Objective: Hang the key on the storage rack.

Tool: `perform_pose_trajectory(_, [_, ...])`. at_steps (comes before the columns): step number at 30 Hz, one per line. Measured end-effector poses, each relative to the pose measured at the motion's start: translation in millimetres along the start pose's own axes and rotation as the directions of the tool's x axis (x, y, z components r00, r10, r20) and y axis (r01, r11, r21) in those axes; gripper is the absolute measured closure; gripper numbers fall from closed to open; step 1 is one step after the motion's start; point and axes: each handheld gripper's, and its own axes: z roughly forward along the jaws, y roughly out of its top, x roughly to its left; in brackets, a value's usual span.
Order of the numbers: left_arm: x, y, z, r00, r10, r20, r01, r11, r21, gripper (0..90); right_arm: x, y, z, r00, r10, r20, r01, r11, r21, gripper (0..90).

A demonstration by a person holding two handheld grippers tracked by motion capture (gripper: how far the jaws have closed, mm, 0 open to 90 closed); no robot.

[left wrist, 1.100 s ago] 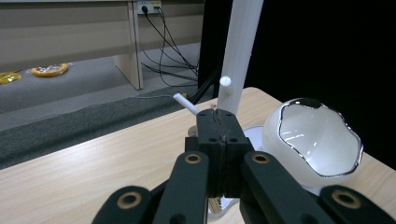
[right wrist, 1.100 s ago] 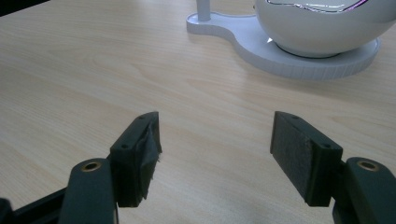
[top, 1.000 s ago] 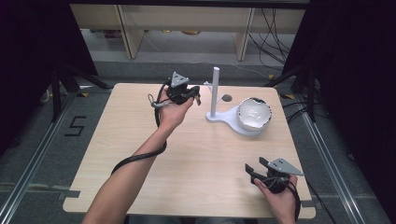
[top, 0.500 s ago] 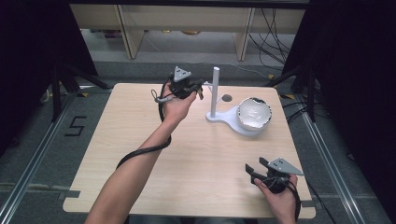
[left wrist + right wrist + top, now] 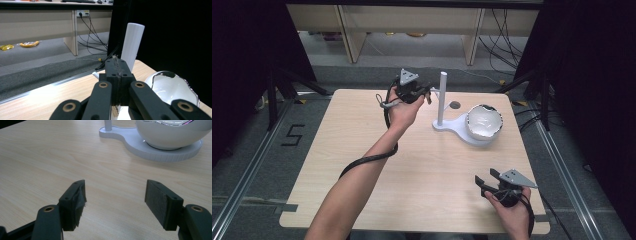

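White post [image 5: 442, 98] on its stand is where the action is, standing far-centre on the table [image 5: 337, 150], and the left gripper [image 5: 426, 93] has risen and swung in over the last second, now held up just left of the post near its top. Its jaws are pressed together with something thin, perhaps a thread, pinched between the pads; I can't make out what. That reads as an approach to the post's top. The right gripper [image 5: 486, 181] hasn't budged, low at the near right, jaws spread wide and empty. Count: one post, one white bowl [image 5: 484, 121] on the stand's base, two grippers.
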Motion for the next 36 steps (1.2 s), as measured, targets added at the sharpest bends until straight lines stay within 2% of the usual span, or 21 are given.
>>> perform_pose_trajectory(3, [-1.4,0.7,1.0,1.0000,0.006,-0.001,-0.006,1.0000,0.001,89.5,-0.6,-0.1,-0.2,1.0000,-0.003,0.002,0.003,1.000,0.002,34.1])
perform_pose_trajectory(4, [-1.4,0.7,1.0,1.0000,0.006,-0.001,-0.006,1.0000,0.001,89.5,-2.8,0.3,0.6,0.9996,-0.029,0.000,0.029,1.000,-0.010,34.1])
perform_pose_trajectory(5, [-1.9,0.6,1.5,1.0000,0.004,-0.002,-0.004,1.0000,0.001,89.5,-2.2,0.0,0.7,0.9999,-0.013,-0.005,0.013,1.000,-0.010,34.2])
perform_pose_trajectory(7, [-2.6,0.9,2.9,1.0000,0.005,-0.003,-0.005,1.0000,-0.001,89.5,-3.0,0.1,0.5,0.9995,-0.027,0.015,0.027,1.000,-0.004,34.1])
perform_pose_trajectory(10, [-3.5,1.5,3.5,0.9999,0.008,-0.006,-0.008,1.0000,-0.001,89.5,-2.8,0.0,0.4,0.9996,-0.024,0.015,0.024,1.000,-0.002,34.2])
perform_pose_trajectory(12, [-4.5,2.2,4.2,0.9999,0.010,-0.007,-0.010,0.9999,-0.004,89.5,-2.3,-0.2,1.1,0.9999,-0.016,-0.004,0.016,1.000,-0.011,34.1])
perform_pose_trajectory(13, [-5.0,2.4,4.7,0.9999,0.009,-0.007,-0.009,1.0000,-0.004,89.5,-1.9,0.3,-0.4,0.9999,-0.014,0.001,0.014,1.000,0.007,34.1])
perform_pose_trajectory(20, [-5.5,2.4,4.8,0.9999,0.010,-0.011,-0.010,0.9999,-0.005,89.5,-2.7,-0.3,1.0,0.9998,-0.021,0.006,0.021,1.000,-0.002,34.0])
perform_pose_trajectory(23, [-6.3,2.6,4.7,0.9998,0.015,-0.012,-0.015,0.9999,-0.004,89.5,-0.8,-0.7,0.6,1.0000,-0.002,0.003,0.002,1.000,0.007,34.0])
perform_pose_trajectory(34, [-10.1,4.7,7.8,0.9995,0.021,-0.023,-0.021,0.9998,-0.003,89.5,-2.1,-1.2,3.7,0.9996,-0.025,0.010,0.026,1.000,-0.003,34.0])
perform_pose_trajectory(35, [-10.7,5.0,8.2,0.9994,0.024,-0.024,-0.024,0.9997,-0.002,89.5,-1.0,-1.3,2.3,1.0000,-0.006,0.004,0.006,1.000,0.007,34.0])
perform_pose_trajectory(36, [-11.3,5.2,8.5,0.9993,0.026,-0.026,-0.026,0.9997,-0.001,89.5,-1.0,-1.3,2.3,1.0000,-0.006,0.004,0.006,1.000,0.007,34.0])
